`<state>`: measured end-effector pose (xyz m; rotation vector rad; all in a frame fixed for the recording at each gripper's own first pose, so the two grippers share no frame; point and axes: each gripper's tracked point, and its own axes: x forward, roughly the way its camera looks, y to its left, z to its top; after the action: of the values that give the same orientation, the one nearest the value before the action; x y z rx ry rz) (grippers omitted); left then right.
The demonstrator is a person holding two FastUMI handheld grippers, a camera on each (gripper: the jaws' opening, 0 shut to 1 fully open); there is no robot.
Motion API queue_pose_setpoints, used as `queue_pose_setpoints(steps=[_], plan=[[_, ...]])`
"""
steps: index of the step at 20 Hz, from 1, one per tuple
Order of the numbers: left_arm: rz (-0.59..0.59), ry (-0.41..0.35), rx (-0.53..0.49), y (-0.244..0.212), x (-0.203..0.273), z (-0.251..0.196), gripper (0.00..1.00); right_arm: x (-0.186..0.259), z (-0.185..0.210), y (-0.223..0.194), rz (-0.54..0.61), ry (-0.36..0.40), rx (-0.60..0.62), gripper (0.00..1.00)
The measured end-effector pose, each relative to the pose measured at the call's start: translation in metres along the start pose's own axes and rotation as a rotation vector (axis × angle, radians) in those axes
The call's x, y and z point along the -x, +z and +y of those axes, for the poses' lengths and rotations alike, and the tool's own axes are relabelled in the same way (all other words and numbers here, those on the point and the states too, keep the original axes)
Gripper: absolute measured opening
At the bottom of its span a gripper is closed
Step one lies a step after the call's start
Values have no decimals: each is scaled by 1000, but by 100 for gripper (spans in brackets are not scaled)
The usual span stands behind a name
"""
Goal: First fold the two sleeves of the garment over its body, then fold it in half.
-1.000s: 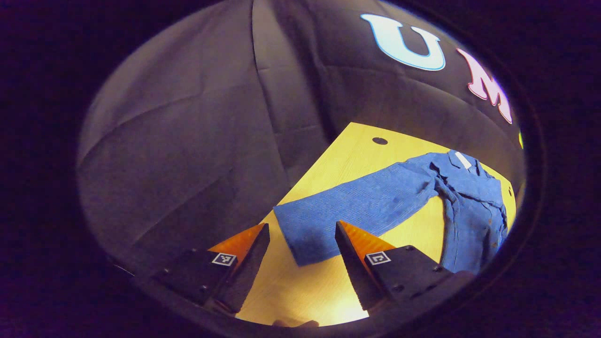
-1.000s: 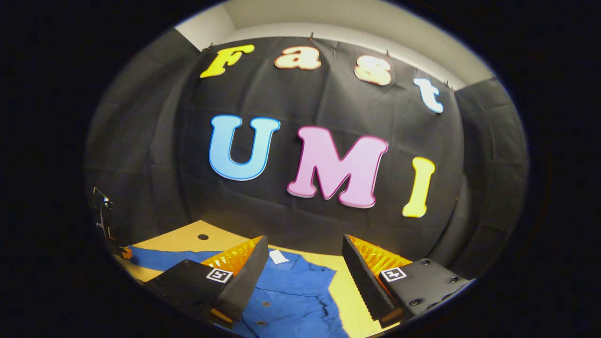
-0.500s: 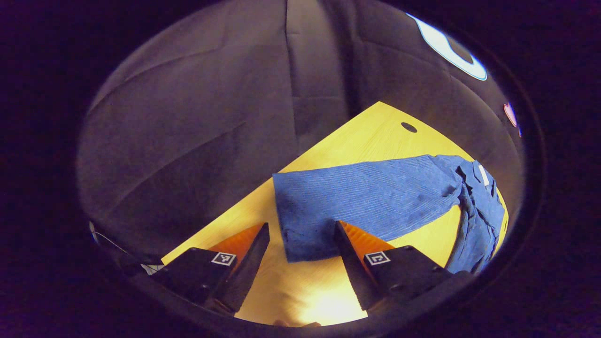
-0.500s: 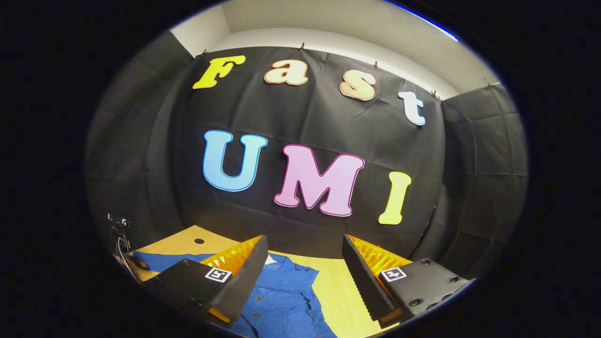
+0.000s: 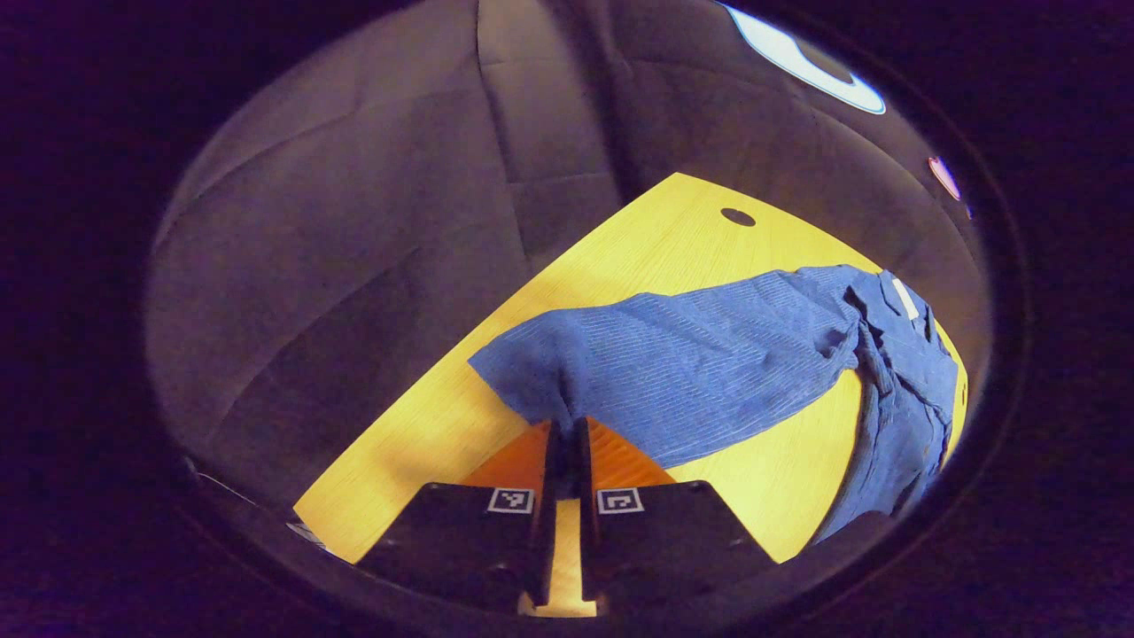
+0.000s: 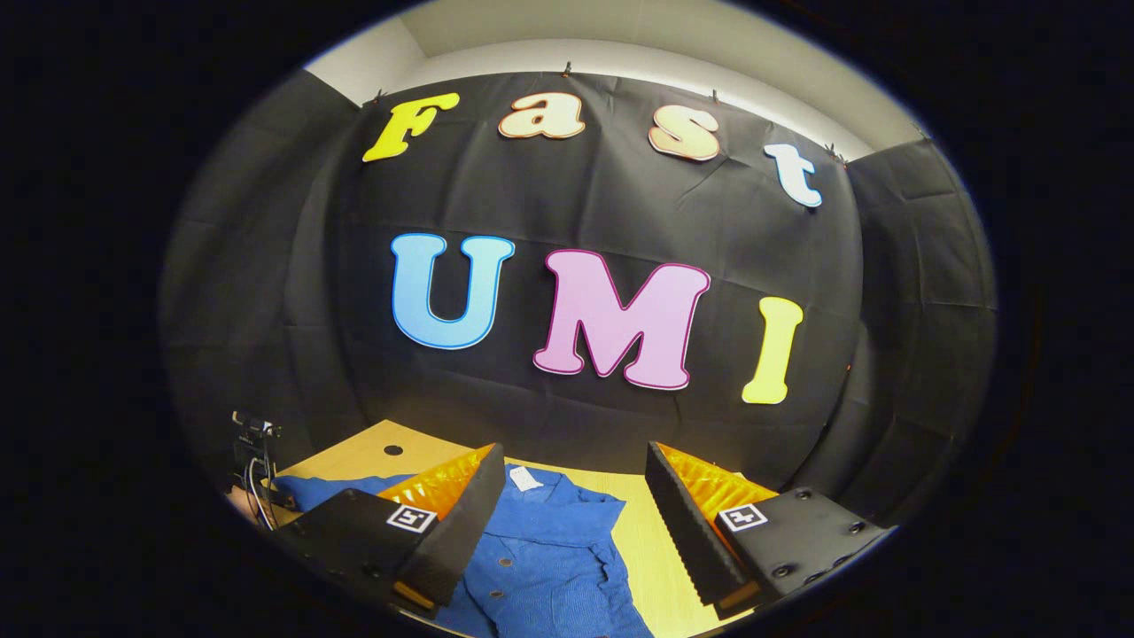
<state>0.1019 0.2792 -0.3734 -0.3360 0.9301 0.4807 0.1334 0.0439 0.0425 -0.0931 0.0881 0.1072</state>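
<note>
Left gripper (image 5: 565,443) clamped on sleeve (image 5: 673,363) cuff; sleeve runs straight ahead toward collar (image 5: 890,297). Right gripper (image 6: 571,514) open, idle above garment body (image 6: 549,549).

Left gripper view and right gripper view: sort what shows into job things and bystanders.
For the job:
- blue garment
- its sleeve, cuff pinched in the left tongs
- right tongs, open above the garment

Just there:
- wooden table with its round hole
- small stand at the table's edge
</note>
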Motion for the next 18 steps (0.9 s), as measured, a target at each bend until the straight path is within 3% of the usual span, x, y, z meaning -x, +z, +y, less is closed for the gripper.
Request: queue_pose_setpoints(steps=[3, 5, 8, 11, 14, 15, 18], plan=[[14, -49, 15, 8, 3, -5, 0, -16, -10, -10, 12, 3, -13, 99], [-10, -74, 71, 23, 11, -10, 0, -25, -24, -16, 22, -5, -5, 99], [-111, -203, 110, 62, 45, -53, 0, -35, -49, -34, 51, -25, -10, 99], [-264, -395, -33, 104, 96, -143, 0, -43, -73, -51, 86, -37, -43, 99], [-434, -660, -173, 128, 150, -266, 0, -47, -101, -58, 87, -65, -59, 100], [-440, -732, -237, 122, 164, -304, 0, -48, -110, -61, 93, -75, -55, 100], [-377, -850, -380, 85, 185, -388, 0, -41, -137, -74, 121, -97, -64, 99]])
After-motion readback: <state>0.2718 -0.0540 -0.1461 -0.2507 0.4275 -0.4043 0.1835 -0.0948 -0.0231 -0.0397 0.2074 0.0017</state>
